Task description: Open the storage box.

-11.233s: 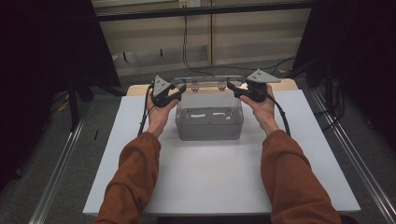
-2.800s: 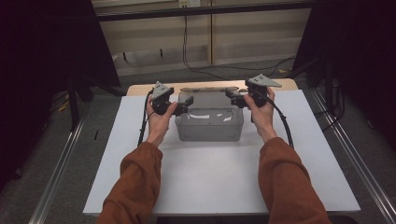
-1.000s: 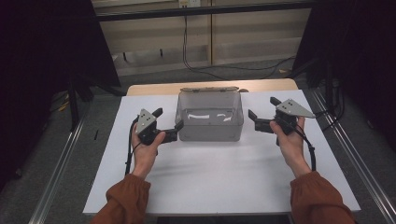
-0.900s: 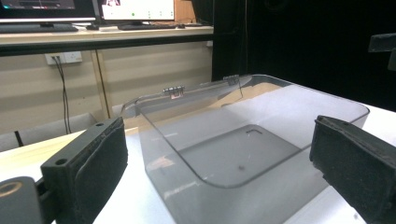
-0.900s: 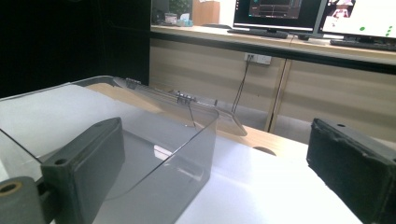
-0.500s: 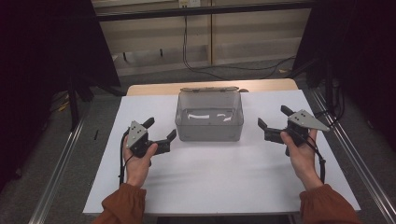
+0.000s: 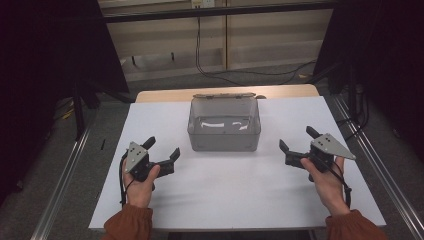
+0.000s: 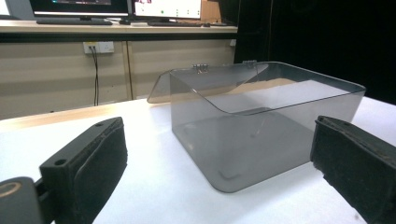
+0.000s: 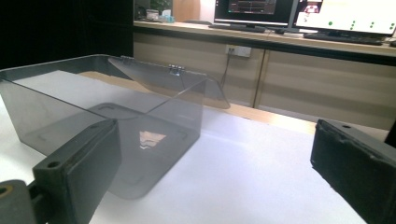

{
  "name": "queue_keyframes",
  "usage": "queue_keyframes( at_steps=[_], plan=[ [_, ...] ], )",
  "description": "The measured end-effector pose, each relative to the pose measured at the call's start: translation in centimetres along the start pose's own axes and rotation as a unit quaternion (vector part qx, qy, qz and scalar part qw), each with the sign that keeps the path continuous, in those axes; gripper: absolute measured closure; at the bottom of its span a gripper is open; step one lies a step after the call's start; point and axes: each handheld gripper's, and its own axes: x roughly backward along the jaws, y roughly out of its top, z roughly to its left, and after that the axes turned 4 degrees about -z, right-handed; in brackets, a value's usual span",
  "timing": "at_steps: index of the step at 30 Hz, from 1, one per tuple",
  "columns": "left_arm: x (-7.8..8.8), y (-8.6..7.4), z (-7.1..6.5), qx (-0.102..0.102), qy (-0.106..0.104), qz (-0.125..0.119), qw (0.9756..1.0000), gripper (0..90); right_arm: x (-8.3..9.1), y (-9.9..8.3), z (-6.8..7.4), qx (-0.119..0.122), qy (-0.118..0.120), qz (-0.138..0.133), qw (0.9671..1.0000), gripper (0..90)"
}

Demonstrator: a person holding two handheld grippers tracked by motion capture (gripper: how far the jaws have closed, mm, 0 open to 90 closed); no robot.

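Observation:
A clear grey plastic box (image 7: 224, 125) stands at the back middle of the white table (image 7: 240, 190), its hinged lid (image 7: 224, 95) swung back behind it. The box looks empty. My left gripper (image 7: 161, 148) is held open at the box's front left, apart from it, with nothing between its jaws. My right gripper (image 7: 297, 140) is open at the box's front right, also apart. The left gripper view has the box (image 8: 261, 121) ahead between the jaws; the right gripper view has the box (image 9: 102, 107) at its left.
The white sheet ends at a wooden strip (image 7: 165, 95) at the back. Metal rails (image 7: 60, 185) run along both table sides. Cables (image 7: 210, 60) lie on the floor beyond. Monitors and a desk (image 9: 280, 28) stand far behind the table.
Both grippers have left the box's lid, now open, and have drawn back toward the person and outward, the left to the front left, the right to the front right.

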Motion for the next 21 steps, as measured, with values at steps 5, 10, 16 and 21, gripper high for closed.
queue_keyframes(
  at_steps=[5, 10, 16, 21],
  plan=[
    [1.3, -0.4, 0.1, 0.012, 0.009, 0.004, 0.9999, 3.8, 1.4, -0.4, 0.0, 0.004, -0.015, -0.001, 0.9999, 1.2],
    [2.5, -1.1, 0.0, 0.021, 0.02, 0.006, 0.9996, 3.8, 2.9, -0.9, 0.0, 0.005, -0.025, 0.0, 0.9997, 2.0],
    [3.8, -1.4, 0.0, 0.02, 0.024, 0.01, 0.9994, 3.8, 4.4, -1.3, -0.4, 0.002, -0.046, -0.004, 0.9989, 1.0],
    [4.8, -2.0, -0.2, 0.024, 0.035, 0.016, 0.999, 3.8, 5.3, -1.6, -0.6, 0.006, -0.055, -0.006, 0.9985, 0.9]
  ],
)
